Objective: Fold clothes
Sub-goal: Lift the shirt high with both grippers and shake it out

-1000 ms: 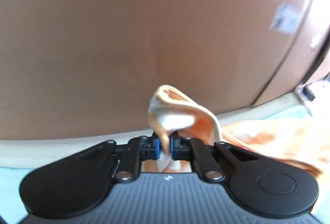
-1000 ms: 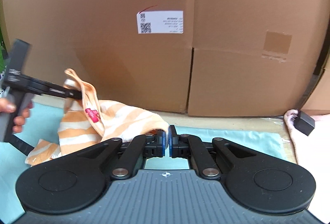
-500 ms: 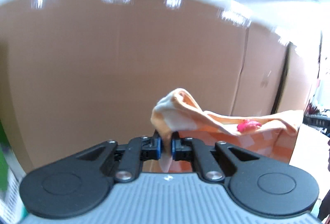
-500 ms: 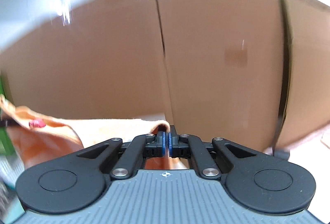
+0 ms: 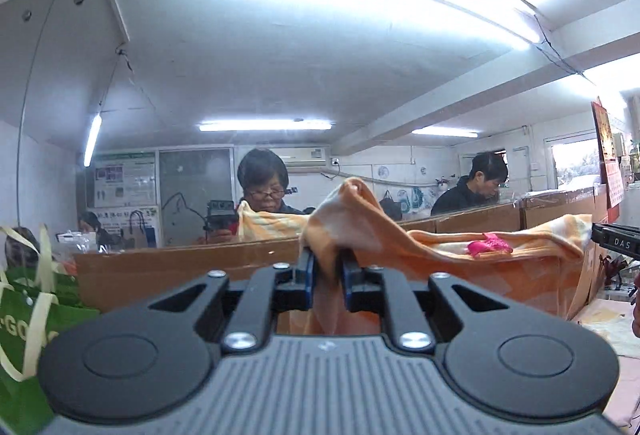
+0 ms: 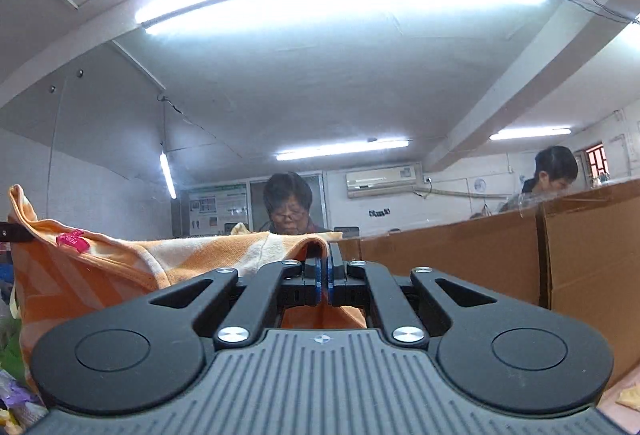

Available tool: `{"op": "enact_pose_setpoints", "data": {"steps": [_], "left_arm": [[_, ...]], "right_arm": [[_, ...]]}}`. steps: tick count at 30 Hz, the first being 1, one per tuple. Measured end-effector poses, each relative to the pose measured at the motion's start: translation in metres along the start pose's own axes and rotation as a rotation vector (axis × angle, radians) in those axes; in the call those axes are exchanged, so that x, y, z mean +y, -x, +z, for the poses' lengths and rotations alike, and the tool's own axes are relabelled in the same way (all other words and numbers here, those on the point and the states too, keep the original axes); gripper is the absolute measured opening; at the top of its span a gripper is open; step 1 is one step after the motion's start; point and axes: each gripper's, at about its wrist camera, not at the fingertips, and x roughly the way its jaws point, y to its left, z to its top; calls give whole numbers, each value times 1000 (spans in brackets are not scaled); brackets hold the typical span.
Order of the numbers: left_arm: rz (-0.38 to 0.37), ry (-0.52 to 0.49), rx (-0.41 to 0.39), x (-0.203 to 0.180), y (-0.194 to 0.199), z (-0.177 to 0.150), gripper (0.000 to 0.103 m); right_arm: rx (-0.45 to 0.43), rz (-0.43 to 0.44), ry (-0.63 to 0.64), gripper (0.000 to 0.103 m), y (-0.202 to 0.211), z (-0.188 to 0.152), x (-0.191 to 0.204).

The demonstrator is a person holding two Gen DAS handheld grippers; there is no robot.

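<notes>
I count one orange-and-white striped garment (image 5: 440,247), with one pink tag (image 5: 489,246) sewn at its edge. I have two grippers on it: my left gripper (image 5: 327,277), its jaws opening with a bunch of the fabric between them, and my right gripper (image 6: 325,275), pinched tight on another edge. Past the cardboard wall (image 6: 460,255) I count two people close by, one person facing me (image 5: 262,181) and one person in dark clothes (image 5: 480,183) off to the side. On my left stands one green bag (image 5: 24,315). One air conditioner (image 6: 383,179) hangs on the far wall
</notes>
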Motion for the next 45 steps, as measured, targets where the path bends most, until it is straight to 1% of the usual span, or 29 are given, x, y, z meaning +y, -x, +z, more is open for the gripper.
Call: {"op": "enact_pose_setpoints", "data": {"steps": [4, 7, 8, 9, 10, 12, 13, 14, 16, 17, 18, 19, 21, 23, 25, 26, 27, 28, 30, 31, 32, 34, 35, 38, 40, 41, 42, 43, 45], "left_arm": [[84, -5, -8, -28, 13, 10, 14], [115, 7, 1, -47, 49, 11, 14], [120, 13, 8, -55, 58, 6, 15], [128, 25, 35, -61, 57, -5, 17], [137, 44, 75, -65, 52, -17, 16], [153, 80, 161, -74, 41, -46, 16], [157, 80, 206, -81, 35, -64, 13], [142, 59, 246, -91, 32, -83, 7], [84, 3, 327, -112, 28, -122, 11], [42, -1, 362, -122, 27, -141, 16], [-10, 12, 391, -132, 24, -159, 30], [-59, 18, 423, -141, 20, -178, 36], [-132, 12, 473, -162, 7, -215, 59], [-209, -12, 490, -183, -5, -248, 67], [-303, -59, 484, -206, -15, -279, 70], [-346, -98, 478, -217, -19, -293, 76], [-386, -143, 472, -227, -22, -306, 85], [-412, -193, 477, -234, -28, -319, 89], [-447, -269, 502, -248, -36, -343, 90], [-456, -289, 514, -253, -42, -353, 88], [-459, -307, 524, -258, -48, -360, 83], [-466, -344, 542, -269, -60, -375, 82], [-476, -345, 549, -272, -66, -380, 73], [-506, -312, 547, -277, -84, -388, 69], [-510, -295, 548, -279, -95, -389, 43], [-506, -276, 555, -275, -101, -388, 8], [-498, -249, 565, -270, -108, -387, 4], [-490, -223, 575, -264, -114, -386, 4], [-444, -184, 550, -243, -119, -376, 3]], "right_arm": [[22, 64, -32, 3, 24, 5, -11], [81, 104, -31, 3, 42, 1, -25], [104, 123, -31, 3, 51, -3, -26], [128, 142, -31, 3, 61, -6, -27], [162, 155, -34, 3, 63, -14, -29], [232, 146, -5, 3, 58, -43, -23], [265, 134, 6, 3, 54, -59, -21], [302, 119, -12, 3, 49, -73, -25], [356, 86, -39, 3, 42, -96, -34], [373, 70, -49, 3, 41, -104, -39], [381, 60, -59, 3, 45, -103, -43], [389, 51, -68, 3, 49, -102, -47], [383, 34, -44, 3, 56, -98, -53], [376, 19, -13, 3, 63, -92, -56], [376, -9, 21, 3, 67, -91, -59], [377, -24, 37, 3, 69, -91, -60], [378, -39, 52, 3, 70, -92, -61], [380, -56, 56, 3, 71, -92, -63], [382, -93, 50, 3, 73, -93, -66], [380, -109, 43, 3, 74, -92, -67], [378, -124, 36, 3, 76, -92, -68], [377, -151, 33, 3, 79, -93, -70], [377, -164, 29, 3, 80, -93, -71], [377, -196, 28, 3, 83, -94, -73], [376, -217, 33, 3, 85, -96, -74], [377, -226, 33, 3, 86, -96, -74], [376, -236, 31, 3, 88, -96, -75], [373, -247, 27, 3, 90, -96, -76], [361, -273, 19, 3, 94, -94, -80]]}}
